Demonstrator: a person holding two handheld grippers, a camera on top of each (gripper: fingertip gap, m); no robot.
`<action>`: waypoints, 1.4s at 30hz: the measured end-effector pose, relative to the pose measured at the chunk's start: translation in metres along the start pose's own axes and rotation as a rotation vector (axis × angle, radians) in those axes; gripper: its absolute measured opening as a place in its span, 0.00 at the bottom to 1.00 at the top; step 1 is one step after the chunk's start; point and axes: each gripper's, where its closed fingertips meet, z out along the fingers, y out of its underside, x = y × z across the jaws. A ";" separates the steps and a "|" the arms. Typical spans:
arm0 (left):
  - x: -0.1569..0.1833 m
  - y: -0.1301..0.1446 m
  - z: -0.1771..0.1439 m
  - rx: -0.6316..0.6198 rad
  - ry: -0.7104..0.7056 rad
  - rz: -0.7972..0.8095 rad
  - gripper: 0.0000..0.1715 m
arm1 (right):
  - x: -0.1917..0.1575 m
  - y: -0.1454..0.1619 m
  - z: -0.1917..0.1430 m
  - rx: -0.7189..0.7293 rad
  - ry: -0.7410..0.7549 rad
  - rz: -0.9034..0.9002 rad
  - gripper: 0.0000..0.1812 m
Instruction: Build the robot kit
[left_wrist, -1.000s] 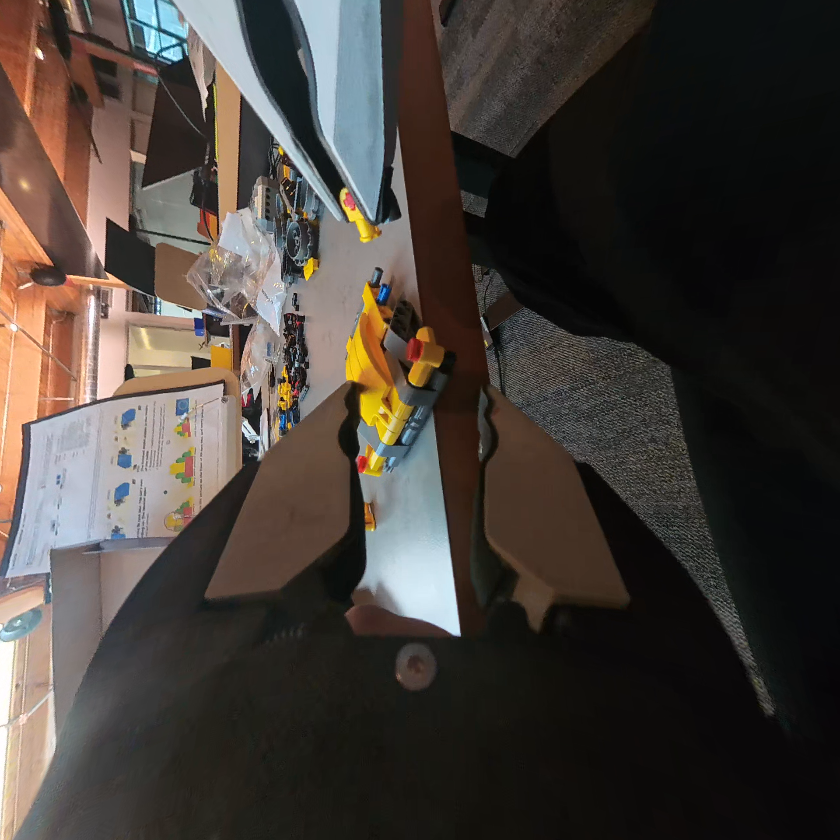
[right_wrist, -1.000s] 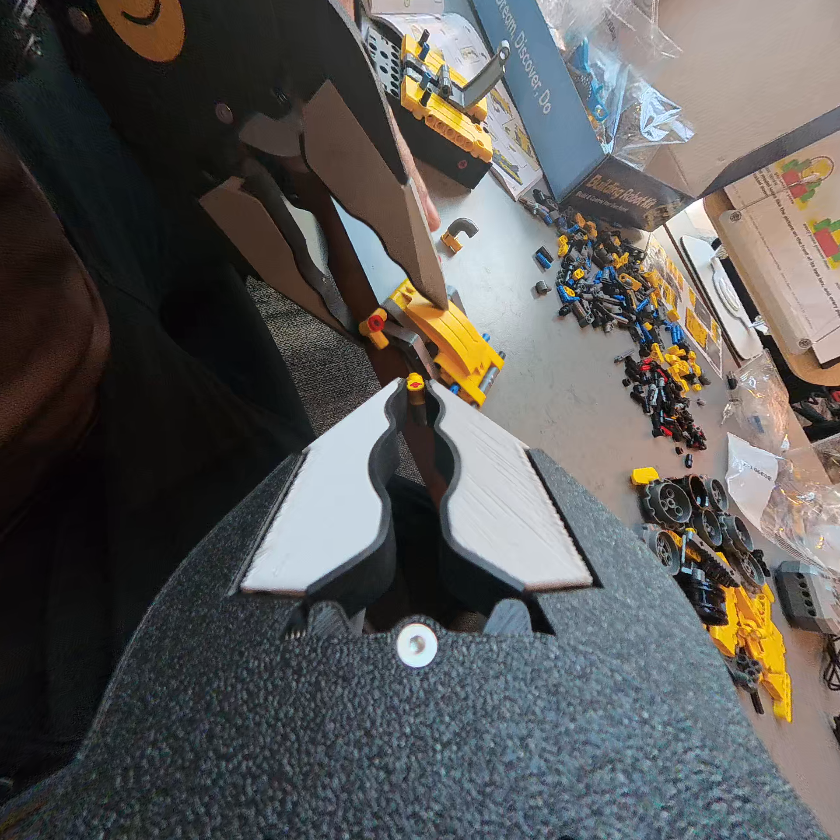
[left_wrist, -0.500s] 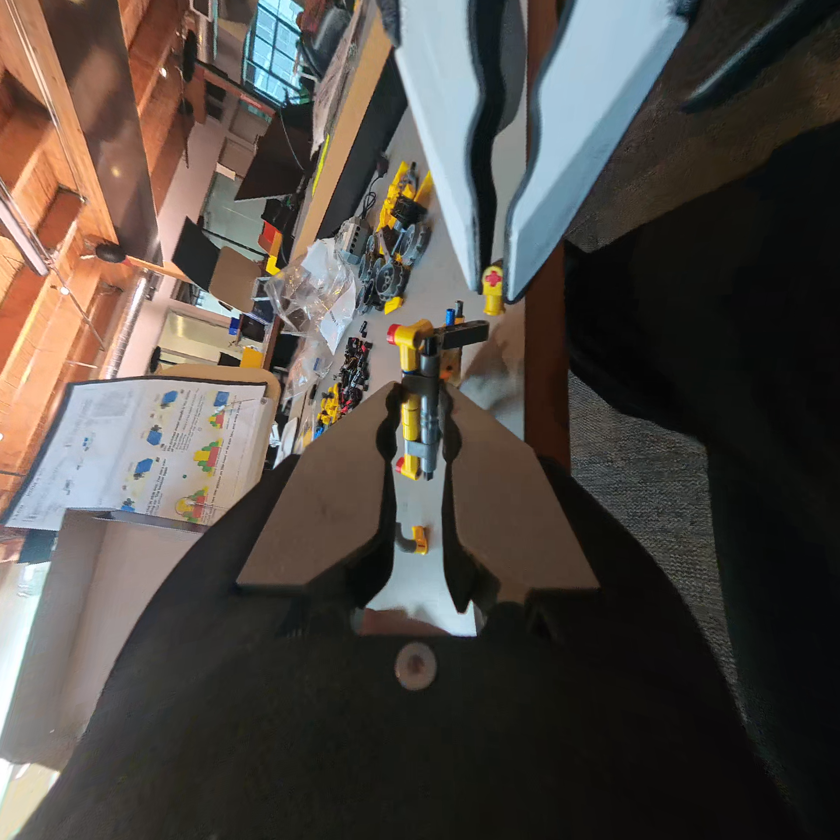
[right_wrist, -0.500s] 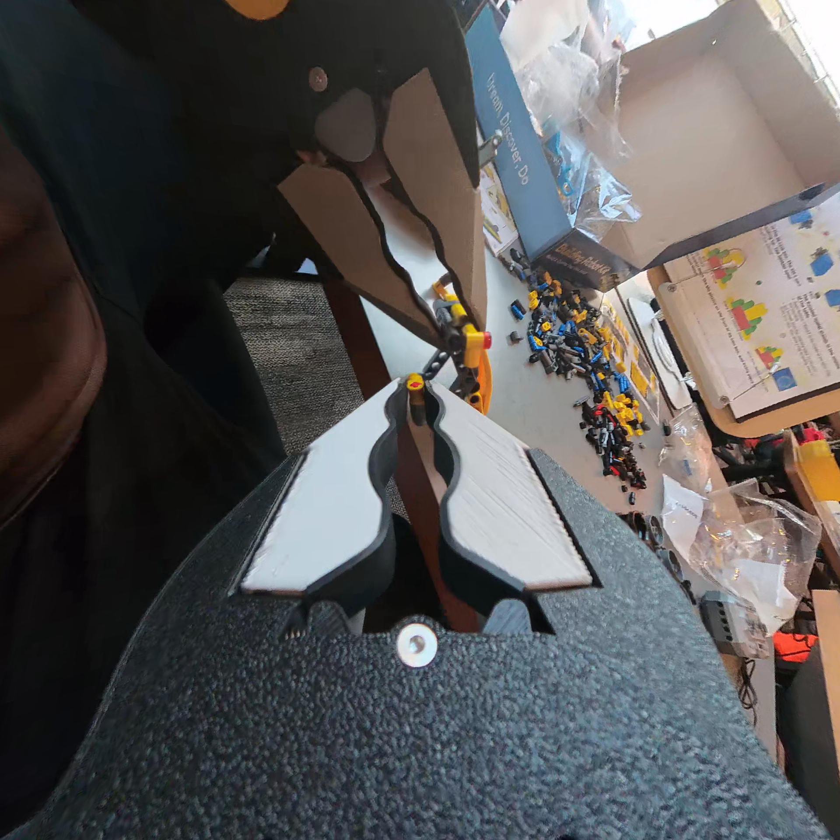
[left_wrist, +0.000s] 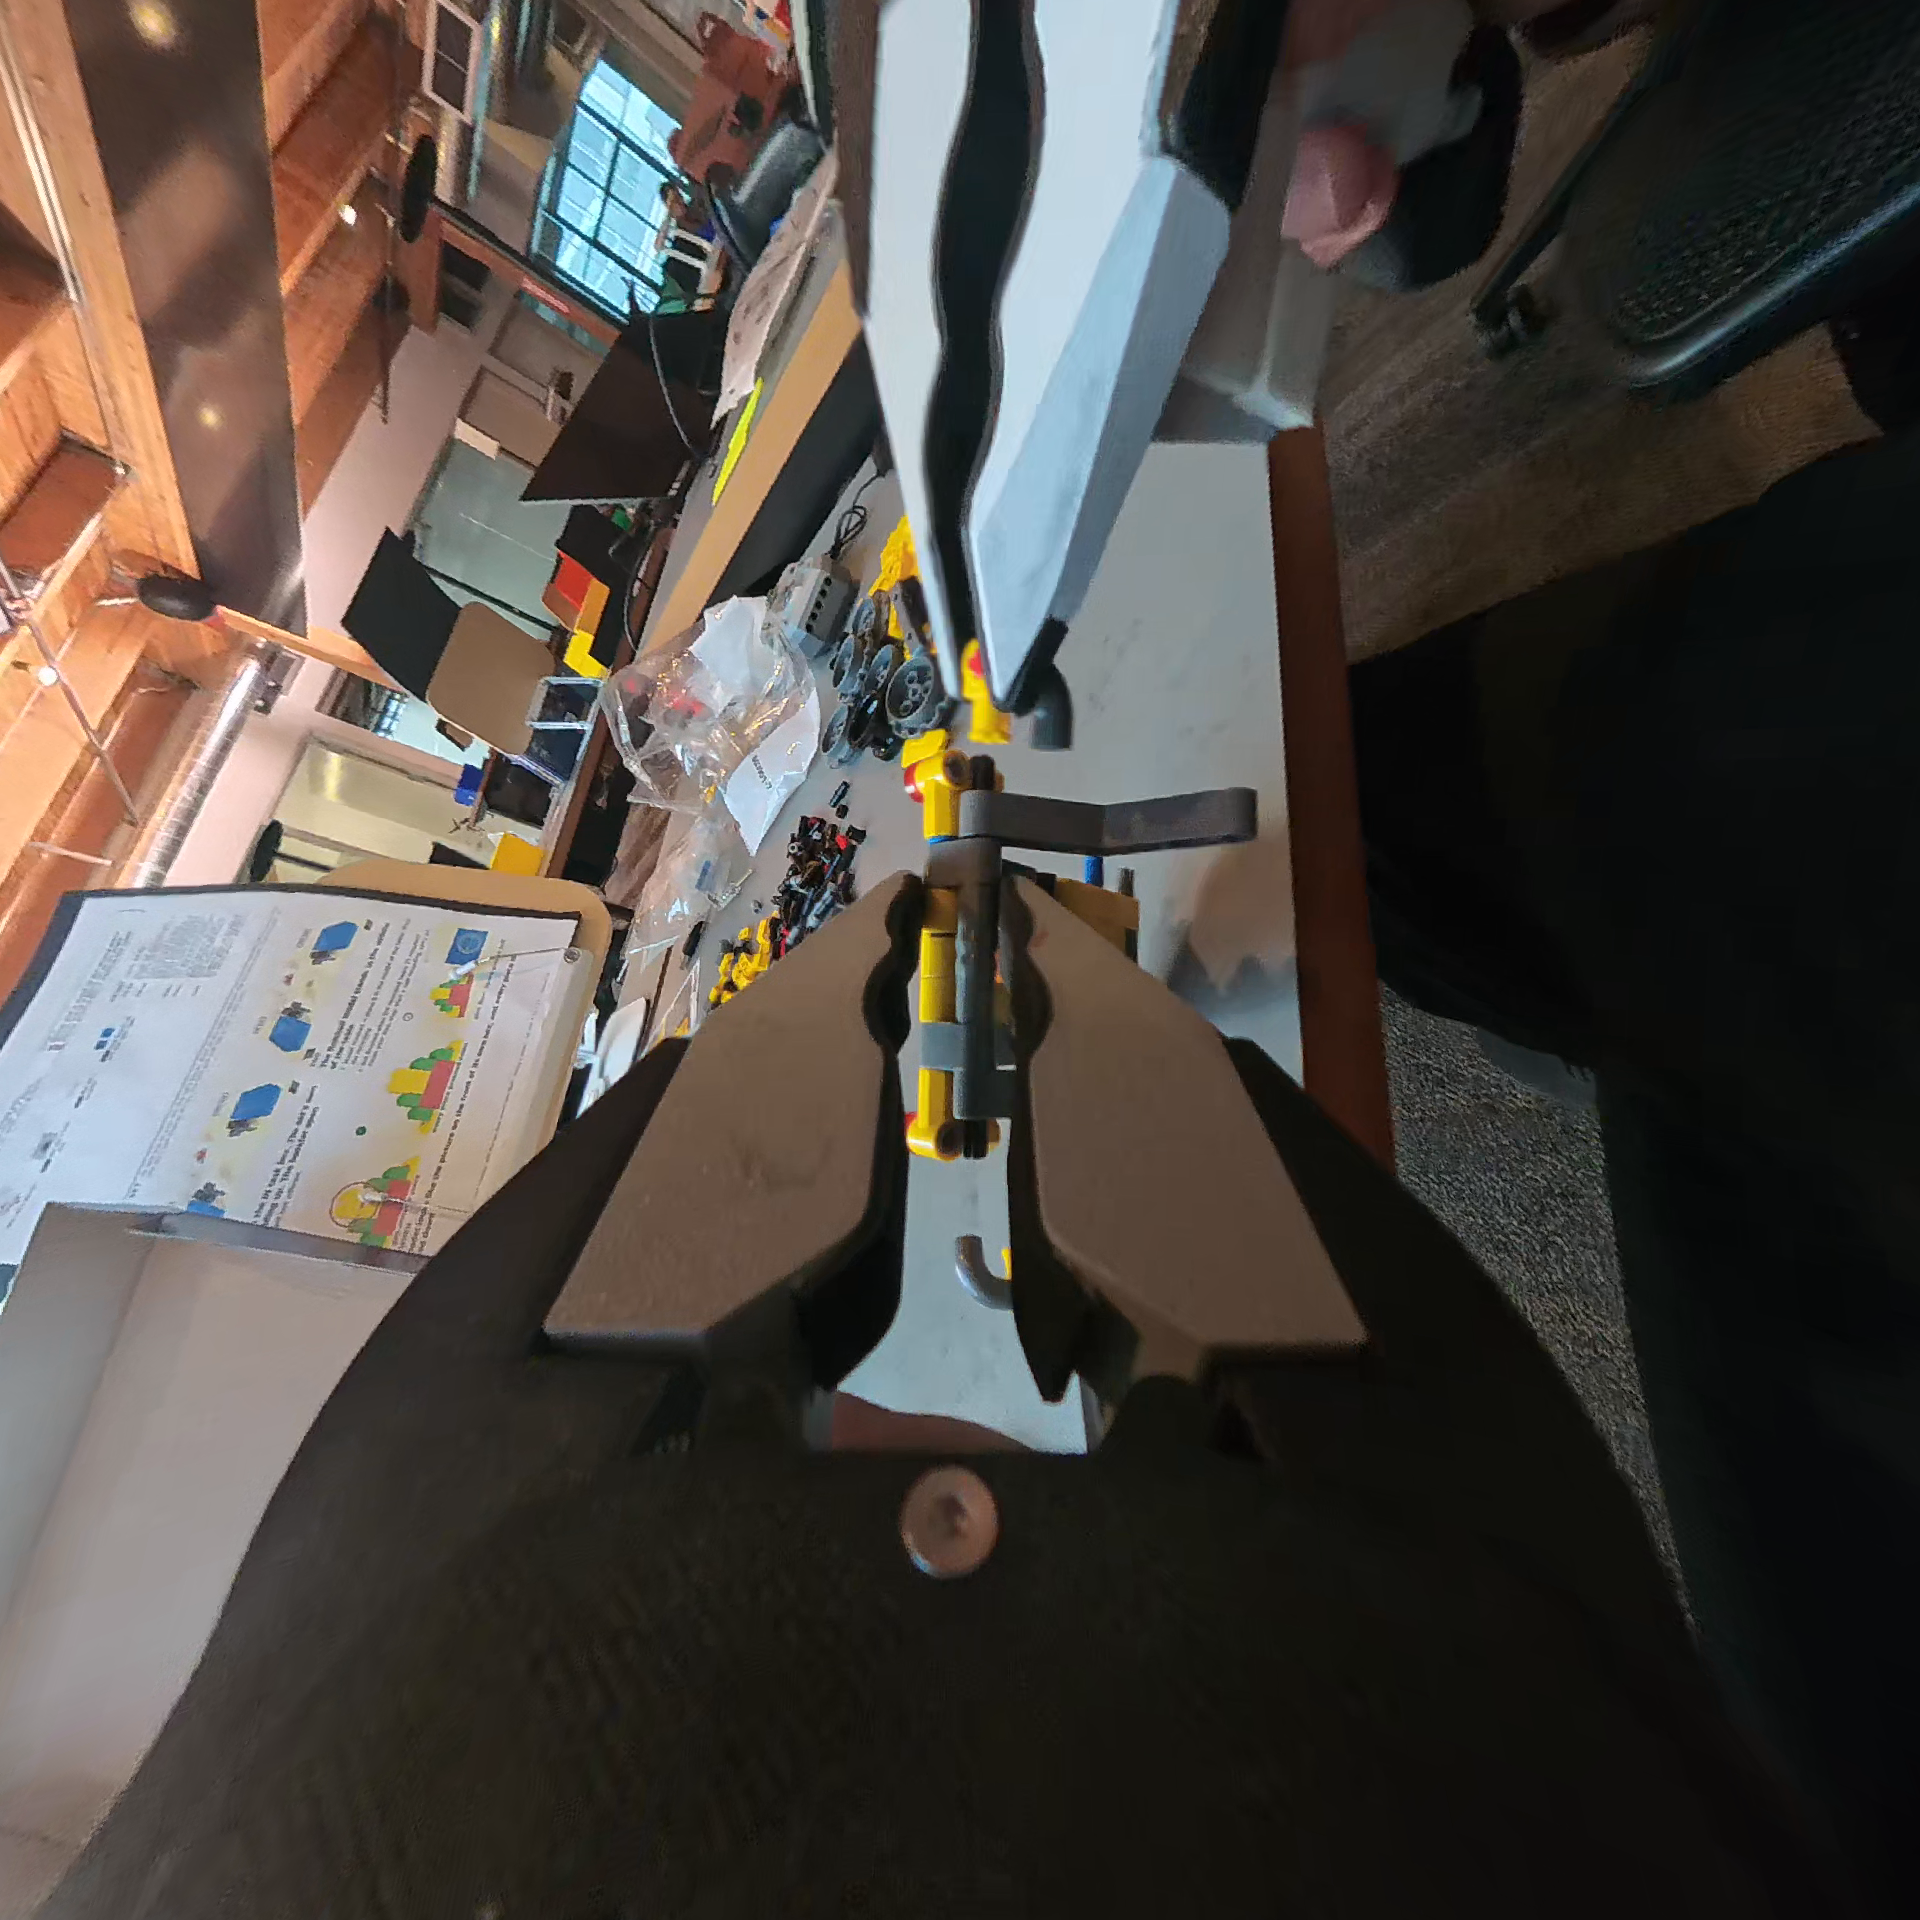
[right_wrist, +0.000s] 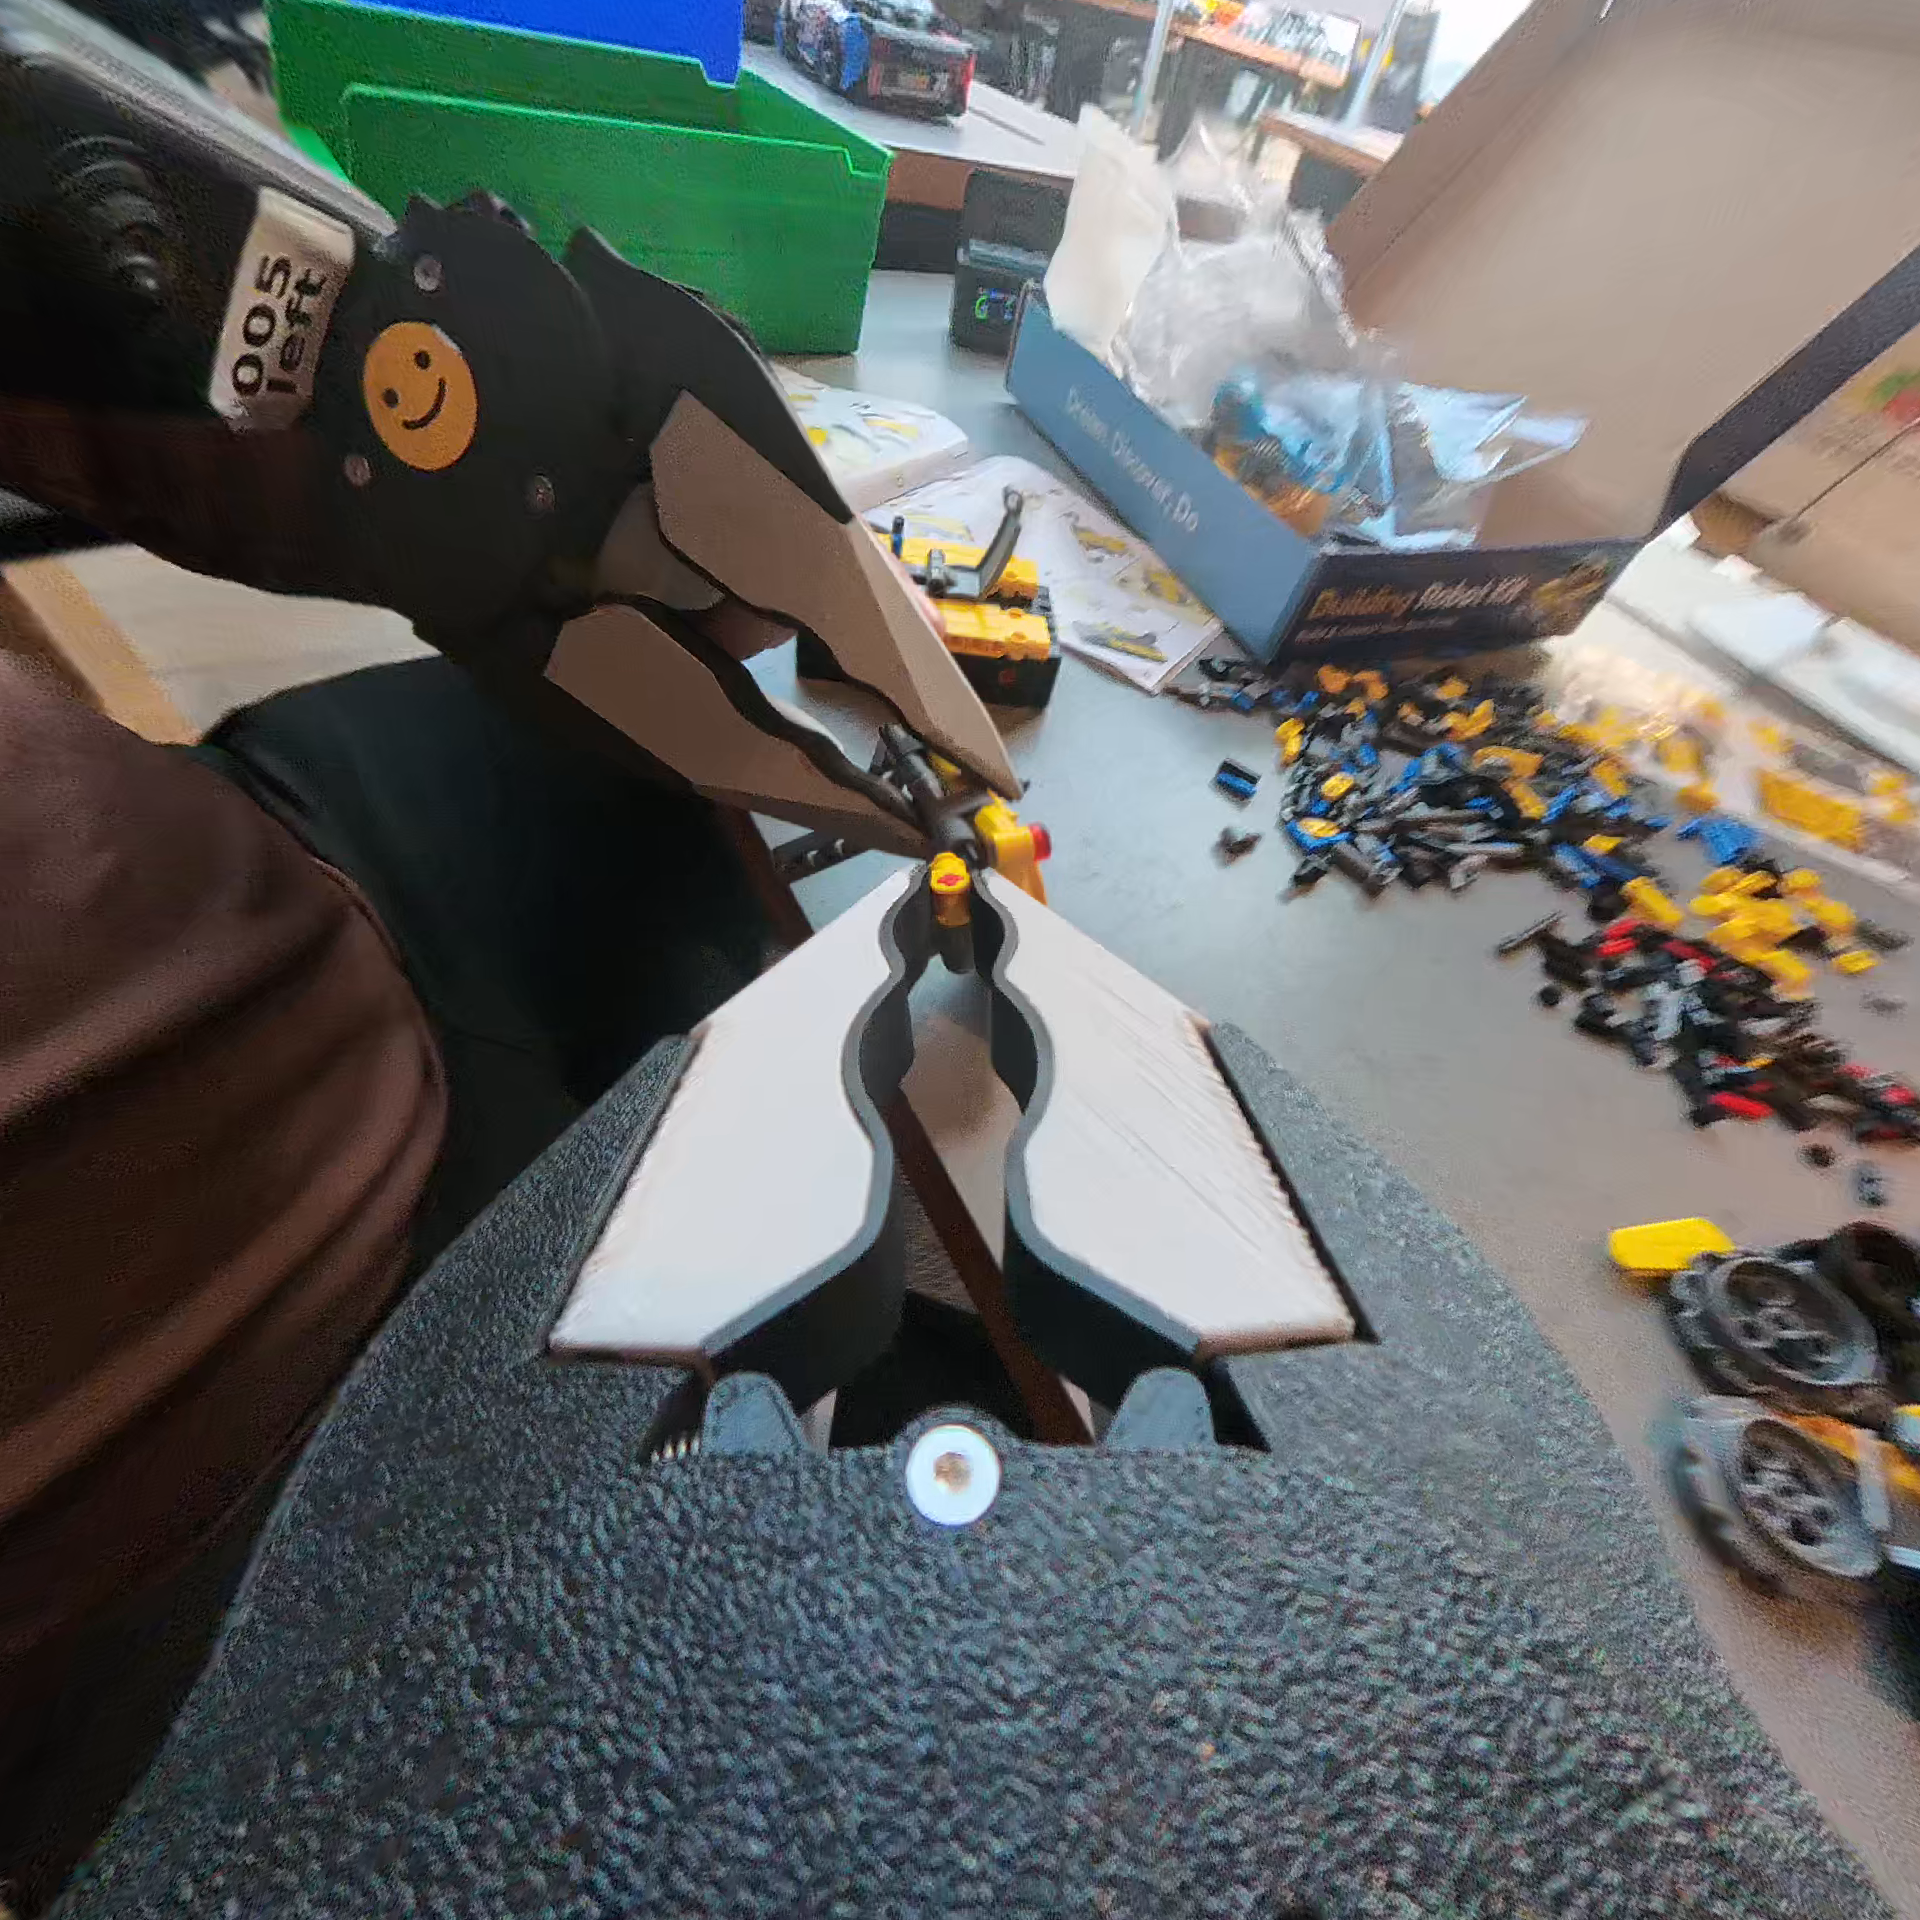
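Lifted clear of the grey table (left_wrist: 1174, 582) since a second ago, the yellow-and-grey brick assembly (left_wrist: 961, 997) is now clamped in the left gripper (left_wrist: 961, 914), which was open around it then. A small yellow pin piece (right_wrist: 948, 894) is pinched by the right gripper (right_wrist: 948, 883), almost touching the assembly. Only the right wrist view shows the open kit box (right_wrist: 1299, 561) and loose brick pile (right_wrist: 1558, 831); the long grey beam (left_wrist: 1122, 821) is seen clearly only from the left.

Daylight pours in from the window (left_wrist: 613, 197) far off in my left view, leaving the wooden ceiling (left_wrist: 156, 312) warm and spotted with glare. My right view blows out white at its upper right corner. Both pictures bend at the edges. The wheels (right_wrist: 1787, 1403) and the plastic bags (right_wrist: 1299, 343) smear with blur; my dark housings sit in shadow.
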 end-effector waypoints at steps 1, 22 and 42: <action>-0.002 0.001 -0.001 0.006 -0.016 -0.009 0.07 | 0.002 0.004 0.003 -0.009 -0.026 0.057 0.04; -0.008 0.001 -0.002 0.090 -0.068 -0.052 0.07 | 0.009 -0.005 0.006 0.109 -0.181 0.276 0.04; -0.005 0.009 0.002 0.032 -0.077 0.018 0.06 | 0.011 0.003 0.011 0.092 -0.170 0.195 0.04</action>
